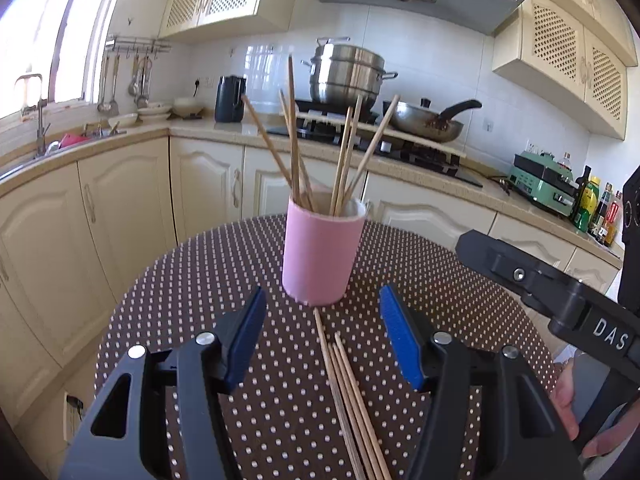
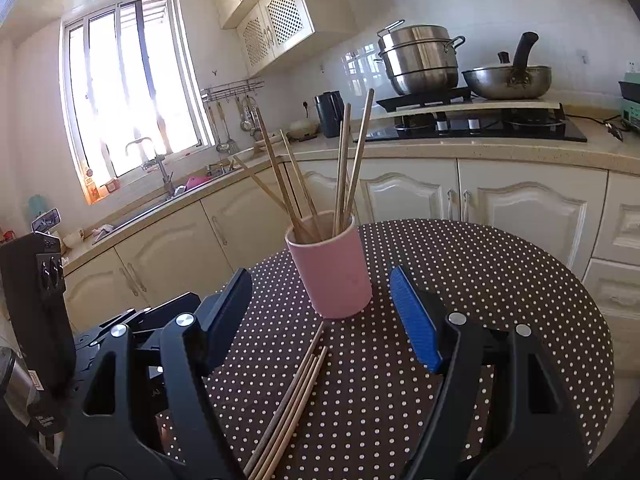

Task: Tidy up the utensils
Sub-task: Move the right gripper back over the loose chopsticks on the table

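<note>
Ahead of the blue-padded black fingers stands a pale pink cup holding tan wooden chopsticks. Beneath them, a dark brown tablecloth dotted white carries more tan chopsticks between the fingers.

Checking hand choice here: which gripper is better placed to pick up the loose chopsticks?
Left, marginally. The loose chopsticks lie between the open left gripper fingers; under the right gripper they sit off toward its left finger. Both are empty, near the pink cup.
</note>
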### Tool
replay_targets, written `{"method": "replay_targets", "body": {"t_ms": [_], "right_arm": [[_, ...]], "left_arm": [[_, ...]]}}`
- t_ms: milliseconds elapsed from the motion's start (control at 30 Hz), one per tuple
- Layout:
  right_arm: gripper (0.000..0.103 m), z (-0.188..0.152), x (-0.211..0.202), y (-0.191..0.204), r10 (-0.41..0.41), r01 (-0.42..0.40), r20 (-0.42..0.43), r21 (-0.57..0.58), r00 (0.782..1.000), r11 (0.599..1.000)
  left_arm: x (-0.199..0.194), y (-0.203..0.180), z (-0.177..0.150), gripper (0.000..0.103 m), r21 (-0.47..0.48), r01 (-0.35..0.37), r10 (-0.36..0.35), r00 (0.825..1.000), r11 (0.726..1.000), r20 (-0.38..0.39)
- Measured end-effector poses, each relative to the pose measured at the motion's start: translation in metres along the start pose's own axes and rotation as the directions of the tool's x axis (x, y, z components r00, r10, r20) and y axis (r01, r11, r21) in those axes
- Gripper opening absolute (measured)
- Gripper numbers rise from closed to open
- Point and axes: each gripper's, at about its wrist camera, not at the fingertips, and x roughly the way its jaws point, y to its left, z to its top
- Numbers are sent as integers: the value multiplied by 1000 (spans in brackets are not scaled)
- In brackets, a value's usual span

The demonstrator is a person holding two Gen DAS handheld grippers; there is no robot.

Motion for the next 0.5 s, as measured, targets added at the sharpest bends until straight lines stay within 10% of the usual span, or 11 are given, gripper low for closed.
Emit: {"method": "replay_targets", "body": {"t_ms": [500], "right_arm": [[71,-53,17,0,-39,54,-201,72,979,996]], "left_arm": [[9,19,-42,59,-28,-56,52,989,998,-138]]}}
